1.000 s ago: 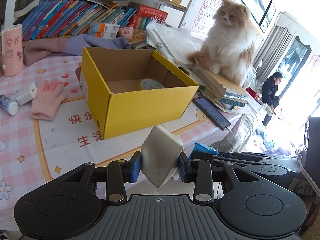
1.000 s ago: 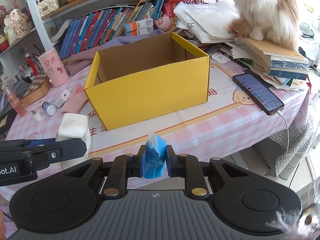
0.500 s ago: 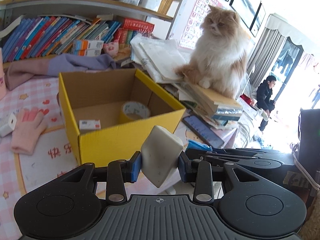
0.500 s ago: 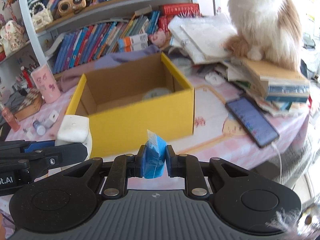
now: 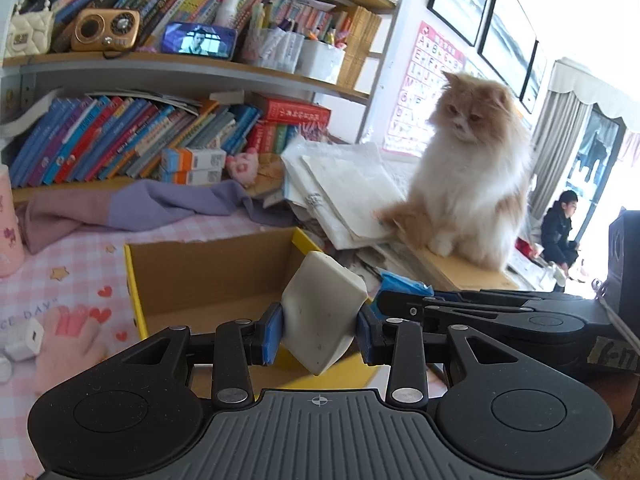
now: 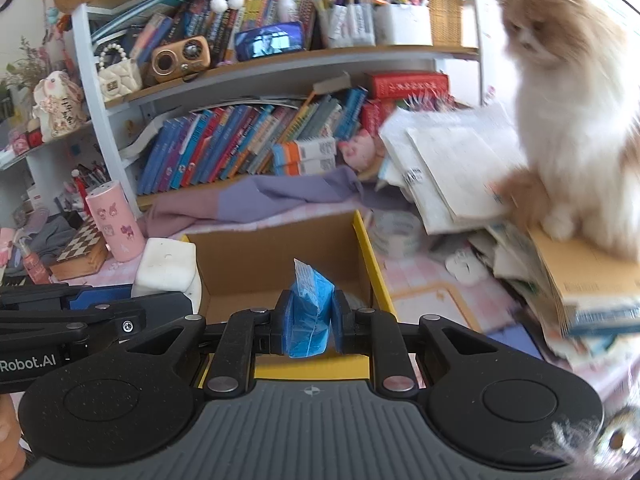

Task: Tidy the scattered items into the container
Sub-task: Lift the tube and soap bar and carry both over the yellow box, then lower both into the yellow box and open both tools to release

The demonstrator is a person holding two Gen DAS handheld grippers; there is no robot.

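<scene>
My left gripper (image 5: 318,328) is shut on a white block-shaped item (image 5: 324,308), held tilted above the open yellow cardboard box (image 5: 208,276). My right gripper (image 6: 308,322) is shut on a blue packet (image 6: 308,312), also held over the box (image 6: 276,264). The white item shows in the right wrist view (image 6: 166,268) at the left, above the box's left wall. The blue packet's tip shows in the left wrist view (image 5: 404,282) at the right. The box floor is mostly hidden behind the grippers.
A pink glove (image 5: 68,340) and a white charger (image 5: 24,338) lie left of the box on the pink tablecloth. A pink cup (image 6: 116,220) stands behind. A cat (image 5: 468,172) sits on stacked books and papers (image 5: 348,188) to the right. A bookshelf (image 5: 120,136) stands behind.
Both grippers have moved forward and up over the box, still holding their items. The box now lies right under the fingers and the shelf looks closer.
</scene>
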